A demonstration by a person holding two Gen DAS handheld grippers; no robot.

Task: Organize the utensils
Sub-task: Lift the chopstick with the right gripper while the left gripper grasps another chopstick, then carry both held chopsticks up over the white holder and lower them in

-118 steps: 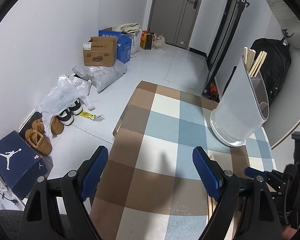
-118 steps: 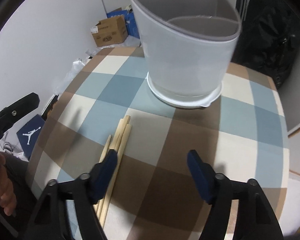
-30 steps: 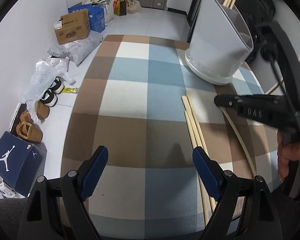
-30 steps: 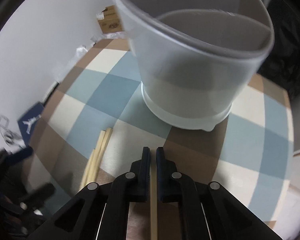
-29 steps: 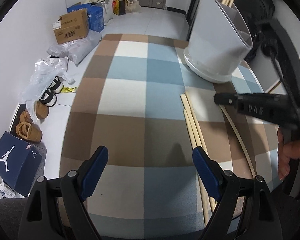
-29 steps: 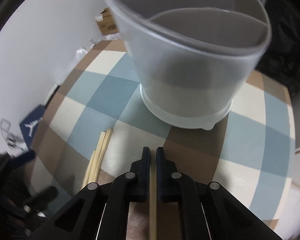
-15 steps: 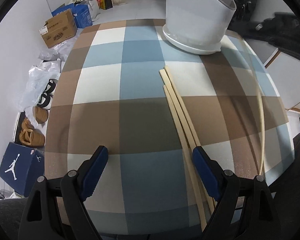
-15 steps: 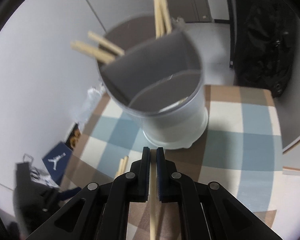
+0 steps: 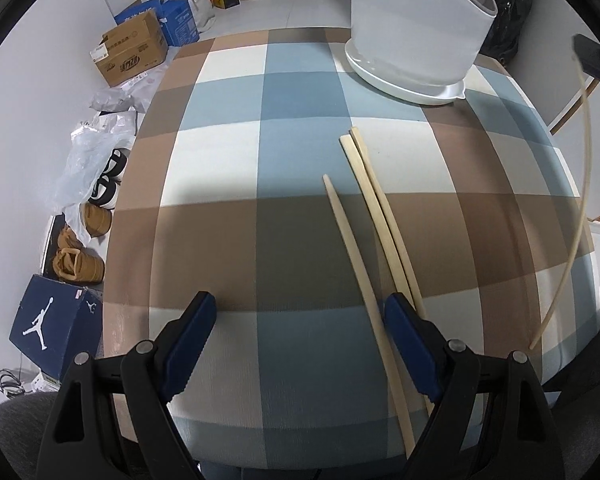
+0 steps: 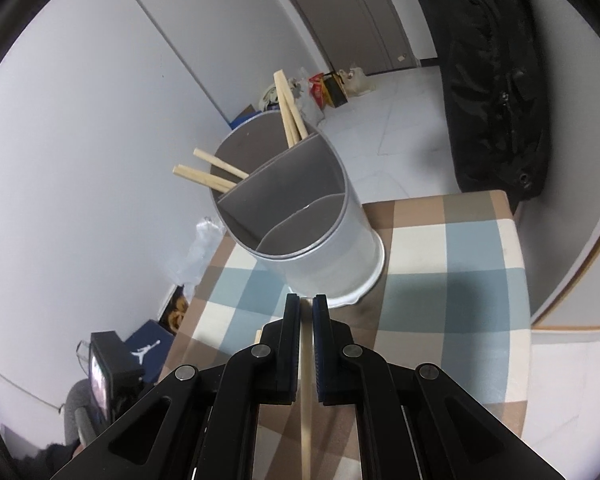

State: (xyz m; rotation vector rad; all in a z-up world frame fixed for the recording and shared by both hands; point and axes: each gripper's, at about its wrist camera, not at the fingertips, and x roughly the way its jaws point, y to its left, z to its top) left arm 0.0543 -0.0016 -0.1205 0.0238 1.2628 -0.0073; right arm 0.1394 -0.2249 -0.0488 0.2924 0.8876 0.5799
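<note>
My right fingers [image 10: 306, 308] are clamped on one pale, slim wooden chopstick [image 10: 306, 408], straight ahead of the grey divided holder [image 10: 300, 216]. My left fingers [image 9: 300, 320] stand apart over the bench [image 9: 220, 240]; three more chopsticks [image 9: 374, 220] lie by the right one.

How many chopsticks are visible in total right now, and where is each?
8: three lie on the checked table: one apart, two side by side; one is clamped in the right tool; four stand in the holder's back compartment. More may be hidden.
</note>
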